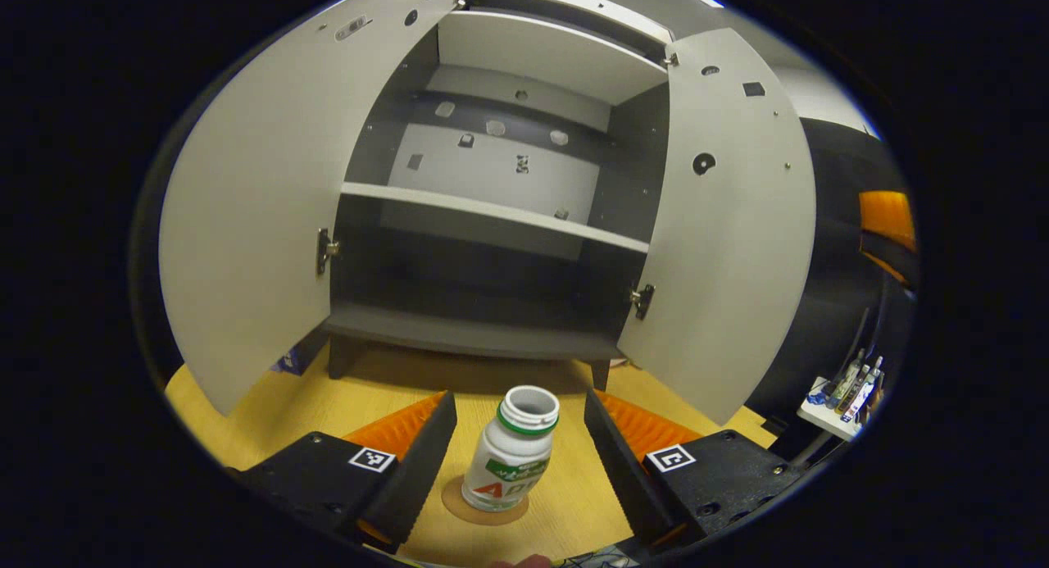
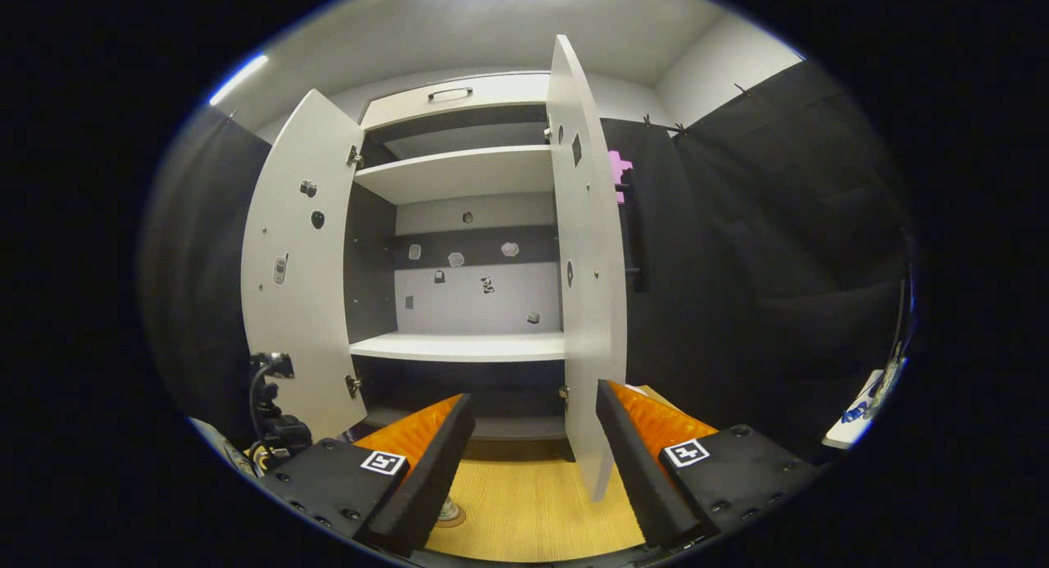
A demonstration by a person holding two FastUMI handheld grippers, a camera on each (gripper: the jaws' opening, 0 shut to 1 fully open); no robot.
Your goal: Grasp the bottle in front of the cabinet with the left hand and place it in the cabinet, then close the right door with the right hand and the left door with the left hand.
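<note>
In the left gripper view, the left gripper [image 1: 516, 461] hangs low over the pale wooden desk [image 1: 385, 392] with its jaws spread wide apart. The small white plastic bottle with a green neck ring and no cap [image 1: 512, 457] stands upright between the two black fingers [image 1: 422, 461], touching neither. It rests on a round tan coaster [image 1: 459, 502] on the desk, in front of the cabinet.

The grey two-door cabinet [image 1: 492, 224] rises toward 12 o'clock from the bottle. Both doors are swung open: the left door [image 1: 254, 224] spreads toward 10 o'clock and the right door [image 1: 729, 232] toward 2 o'clock. Inside, a pale middle shelf [image 1: 492, 211] crosses the cabinet, and the dark bottom shelf [image 1: 467, 330] sits above short legs.

In the right gripper view, the right gripper [image 2: 533, 470] has its jaws apart, holding nothing. The open right door [image 2: 586, 289] stands nearly edge-on at 12 o'clock, just ahead of the fingers. The left door [image 2: 299, 289] lies toward 10 o'clock, with the cabinet's shelves between them. A sliver of the coaster [image 2: 451, 516] peeks past the left finger [image 2: 426, 478] at 7 o'clock.
</note>
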